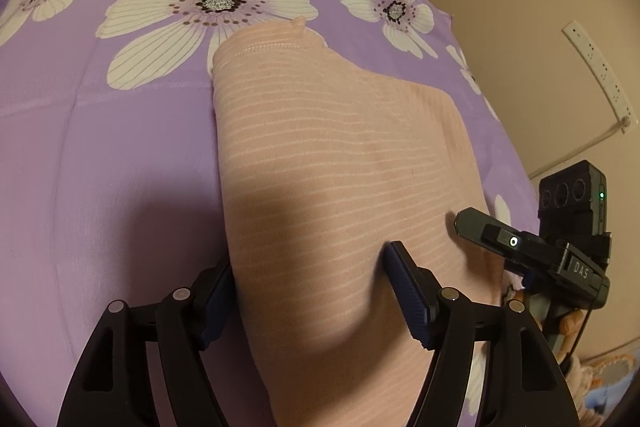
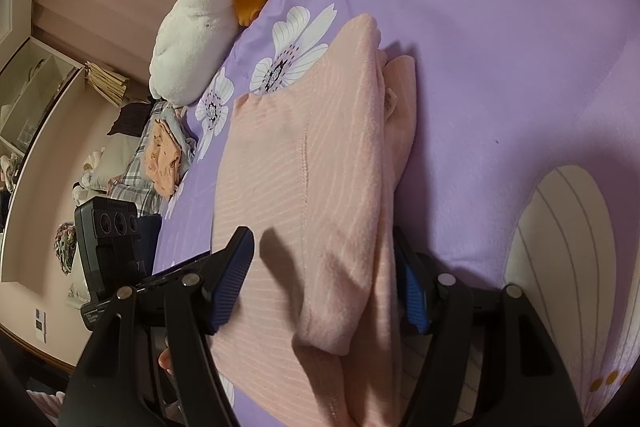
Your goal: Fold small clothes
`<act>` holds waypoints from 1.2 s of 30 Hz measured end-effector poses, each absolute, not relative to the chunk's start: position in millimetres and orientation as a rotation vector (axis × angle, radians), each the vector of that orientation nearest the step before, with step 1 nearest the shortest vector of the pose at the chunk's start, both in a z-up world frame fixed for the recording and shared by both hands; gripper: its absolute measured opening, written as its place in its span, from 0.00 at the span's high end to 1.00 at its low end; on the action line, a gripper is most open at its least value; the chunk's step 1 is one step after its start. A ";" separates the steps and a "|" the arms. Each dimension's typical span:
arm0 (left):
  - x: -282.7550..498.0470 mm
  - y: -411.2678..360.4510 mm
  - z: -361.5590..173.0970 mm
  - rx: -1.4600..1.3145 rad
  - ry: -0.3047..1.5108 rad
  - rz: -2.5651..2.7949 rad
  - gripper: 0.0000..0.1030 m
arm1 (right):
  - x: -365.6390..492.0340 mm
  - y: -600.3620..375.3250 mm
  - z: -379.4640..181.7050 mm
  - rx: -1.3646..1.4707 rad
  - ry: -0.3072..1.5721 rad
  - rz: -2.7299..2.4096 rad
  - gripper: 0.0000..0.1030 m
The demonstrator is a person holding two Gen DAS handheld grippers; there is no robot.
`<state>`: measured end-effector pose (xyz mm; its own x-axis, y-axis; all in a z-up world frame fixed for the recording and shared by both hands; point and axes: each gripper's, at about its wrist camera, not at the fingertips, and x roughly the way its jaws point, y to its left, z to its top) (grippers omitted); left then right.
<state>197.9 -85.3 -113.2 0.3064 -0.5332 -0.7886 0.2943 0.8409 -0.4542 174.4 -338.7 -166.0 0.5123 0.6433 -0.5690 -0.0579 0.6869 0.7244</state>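
Note:
A pink striped garment (image 1: 320,147) lies folded lengthwise on the purple flowered bedsheet (image 1: 120,147). My left gripper (image 1: 312,259) stands open astride its near end, the left pad at the cloth's edge and the right pad resting on the fabric. In the right wrist view the same garment (image 2: 300,167) shows a folded layer on top and a sleeve along its right side. My right gripper (image 2: 324,239) is open over it: the left finger (image 2: 236,275) hovers above the cloth and casts a shadow, while the right finger (image 2: 412,291) sits at the garment's right edge. The right gripper's finger (image 1: 472,227) also shows in the left wrist view.
A white and orange plush toy (image 2: 192,27) lies at the bed's far edge. A pile of other clothes (image 2: 160,155) sits beside the bed. A power strip (image 1: 600,75) hangs on the wall past the bed's right edge. Shelves (image 2: 36,87) stand further off.

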 end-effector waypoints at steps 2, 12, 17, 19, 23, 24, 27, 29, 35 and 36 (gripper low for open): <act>199.1 -86.4 -112.7 -0.228 1.132 -0.550 0.31 | 174.1 -338.5 -165.8 0.705 0.949 0.467 0.35; 205.8 -98.1 -111.8 -0.130 1.117 -0.504 0.09 | 174.9 -337.8 -166.3 0.700 0.948 0.468 0.35; 208.5 -97.6 -111.9 -0.130 1.125 -0.509 0.08 | 178.7 -337.3 -166.1 0.695 0.948 0.472 0.35; 211.0 -98.9 -111.3 -0.128 1.126 -0.504 0.08 | 178.2 -337.2 -166.3 0.695 0.949 0.471 0.35; 214.3 -100.7 -111.6 -0.120 1.132 -0.497 0.05 | 181.8 -335.6 -165.5 0.688 0.950 0.469 0.34; 215.4 -100.8 -111.7 -0.116 1.131 -0.493 0.04 | 182.5 -335.2 -165.3 0.686 0.950 0.469 0.34; 216.3 -100.5 -111.8 -0.116 1.129 -0.489 0.03 | 184.8 -335.3 -164.9 0.683 0.951 0.472 0.34; 217.0 -100.1 -112.7 -0.116 1.132 -0.496 0.02 | 185.1 -335.4 -164.9 0.684 0.951 0.473 0.34; 218.7 -100.0 -111.9 -0.104 1.131 -0.494 0.02 | 188.5 -335.3 -164.3 0.680 0.952 0.475 0.33; 219.3 -99.6 -111.9 -0.106 1.131 -0.495 0.02 | 189.0 -334.9 -164.1 0.677 0.952 0.474 0.33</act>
<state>219.3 -99.6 -111.9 0.3301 -0.4304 -0.8401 0.3251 0.8874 -0.3269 189.0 -334.9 -164.1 0.5054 0.6403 -0.5785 -0.0763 0.7010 0.7091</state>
